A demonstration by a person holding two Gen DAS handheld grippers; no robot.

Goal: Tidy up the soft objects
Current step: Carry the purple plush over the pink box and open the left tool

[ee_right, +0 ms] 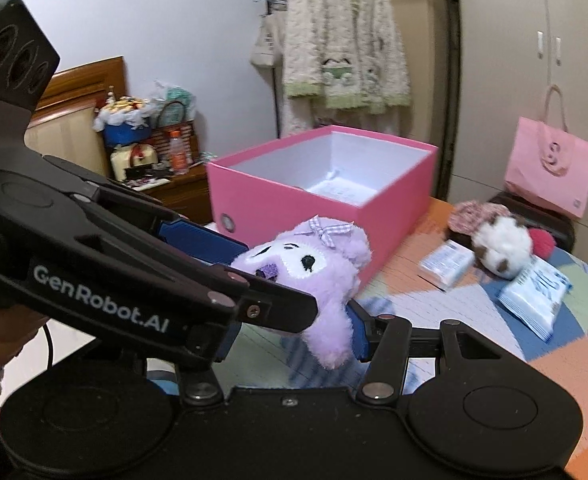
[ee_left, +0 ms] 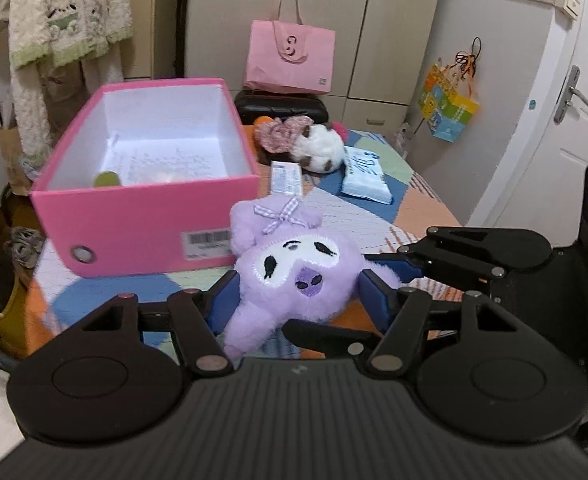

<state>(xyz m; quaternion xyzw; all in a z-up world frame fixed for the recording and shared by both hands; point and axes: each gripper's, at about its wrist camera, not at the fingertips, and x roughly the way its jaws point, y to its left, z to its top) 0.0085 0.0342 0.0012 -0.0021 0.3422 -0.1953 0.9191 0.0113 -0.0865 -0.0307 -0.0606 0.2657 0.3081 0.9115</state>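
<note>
Purple plush toy (ee_left: 294, 276), one, held above the table (ee_left: 414, 204) just right of the single pink box (ee_left: 146, 216); left gripper (ee_left: 298, 292) and right gripper (ee_right: 294, 312) each half-closed on it. Clear the near wall before releasing. One panda plush (ee_left: 320, 152) remains far right.

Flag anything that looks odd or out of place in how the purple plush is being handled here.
Both tongs clamp the same purple plush at once: the left tongs squeeze its head from both sides, and the right tongs grip it too. It hangs tilted, face sideways, beside the pink box. Nothing looks spilled or damaged.
</note>
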